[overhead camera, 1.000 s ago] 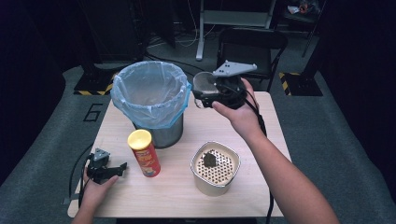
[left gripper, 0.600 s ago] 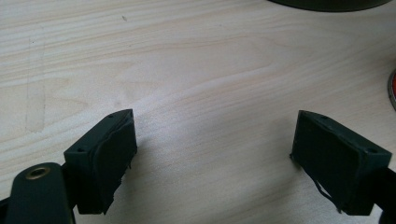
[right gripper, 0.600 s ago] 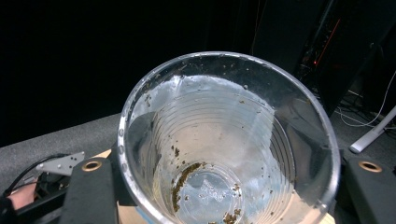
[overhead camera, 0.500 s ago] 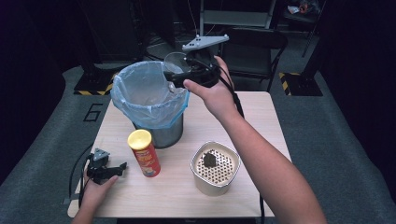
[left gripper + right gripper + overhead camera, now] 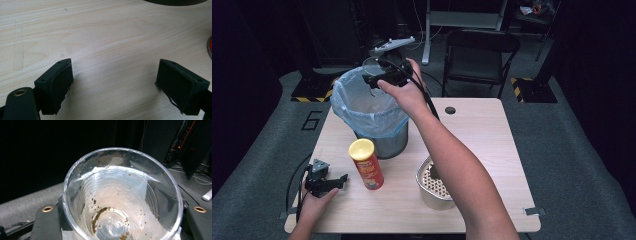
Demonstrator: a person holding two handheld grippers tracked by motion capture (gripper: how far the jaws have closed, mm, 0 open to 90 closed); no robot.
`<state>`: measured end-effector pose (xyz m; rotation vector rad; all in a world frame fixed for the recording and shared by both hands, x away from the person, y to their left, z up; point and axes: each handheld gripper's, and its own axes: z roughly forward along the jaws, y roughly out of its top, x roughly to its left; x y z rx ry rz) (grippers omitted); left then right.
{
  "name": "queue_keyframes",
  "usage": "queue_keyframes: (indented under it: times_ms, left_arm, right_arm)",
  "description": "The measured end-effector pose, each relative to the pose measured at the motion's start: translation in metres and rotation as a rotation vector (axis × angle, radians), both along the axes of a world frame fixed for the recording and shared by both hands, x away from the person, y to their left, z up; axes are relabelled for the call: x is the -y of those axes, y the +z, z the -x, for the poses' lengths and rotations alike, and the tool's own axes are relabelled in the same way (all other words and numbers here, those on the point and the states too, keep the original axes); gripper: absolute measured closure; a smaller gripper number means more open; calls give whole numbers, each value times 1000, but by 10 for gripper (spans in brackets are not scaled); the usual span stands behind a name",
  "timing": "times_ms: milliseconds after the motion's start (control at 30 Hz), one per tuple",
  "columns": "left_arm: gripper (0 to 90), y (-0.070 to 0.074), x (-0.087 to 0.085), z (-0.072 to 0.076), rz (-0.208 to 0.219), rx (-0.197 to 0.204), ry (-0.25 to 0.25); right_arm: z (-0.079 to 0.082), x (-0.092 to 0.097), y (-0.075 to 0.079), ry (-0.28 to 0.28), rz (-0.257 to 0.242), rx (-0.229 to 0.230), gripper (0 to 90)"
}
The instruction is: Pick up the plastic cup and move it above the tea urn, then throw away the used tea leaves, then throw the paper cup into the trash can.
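Dark workshop space surrounds a pale wooden table (image 5: 472,125), with a black folding chair (image 5: 479,55) behind it and a "6" marked on the grey floor (image 5: 310,120) at its left.

Above the far left of the table, the right gripper (image 5: 372,80) holds a clear plastic cup (image 5: 373,65) over the mouth of a metal bin (image 5: 382,142) lined with a light blue bag (image 5: 367,107). In the right gripper view the cup (image 5: 122,195) sits between the two black jaws, which press against its sides; its ribbed inside is flecked with brown crumbs, thickest around the bottom. The right hand (image 5: 404,92) reaches out over the bin's near rim.

Just in front of the bin stands a red crisp tube (image 5: 367,164) with a yellow lid; its label is too small to read. To the right, near the front edge, a perforated metal container (image 5: 434,185) is partly hidden by the right forearm.

At the front left corner the left gripper (image 5: 343,178) rests low on the table in the left hand (image 5: 314,200). In the left gripper view its jaws stand wide apart over bare wood (image 5: 112,45), with nothing between them.
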<state>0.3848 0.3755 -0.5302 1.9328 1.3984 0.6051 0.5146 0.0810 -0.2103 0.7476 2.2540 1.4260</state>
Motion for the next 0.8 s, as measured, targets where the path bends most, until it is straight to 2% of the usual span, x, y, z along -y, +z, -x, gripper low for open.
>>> queue_keyframes:
  times_ms: [67, 167, 200, 267, 300, 333, 400, 433, 567, 700, 800]
  left_arm:
    - [136, 0, 0, 0, 0, 0, 0]
    - [136, 0, 0, 0, 2, 1, -1]
    - [135, -1, 1, 1, 8, 7, 3]
    - [133, -1, 2, 2, 12, 6, 7]
    - [133, -1, 2, 2, 12, 6, 7]
    - [131, 0, 2, 4, -3, -5, -17]
    - [122, 1, 2, 4, -4, -15, -38]
    - [117, 0, 3, 4, -5, -7, -37]
    - [113, 0, 3, 4, 1, -18, -37]
    - [113, 0, 4, 6, 7, -7, -41]
    - [114, 0, 3, 6, 5, -11, -41]
  right_arm:
    - [-3, -5, -4, -4, 27, 2, 305]
    - [-6, -9, -9, -16, 30, -7, 278]
    - [-8, -11, -12, -7, 19, -24, 242]
    - [-11, -17, -19, -4, 24, -64, 82]
    - [-11, -17, -19, -4, 24, -64, 82]
    - [-13, -22, -29, 7, 66, -79, 49]
    - [-12, -23, -34, -1, 66, -78, 35]
    - [-12, -22, -35, -5, 65, -78, 31]
    - [-8, -16, -32, -10, 52, -68, 43]
    - [1, -2, -25, -13, 40, -27, 144]
    - [7, 7, -22, -13, 50, -12, 154]
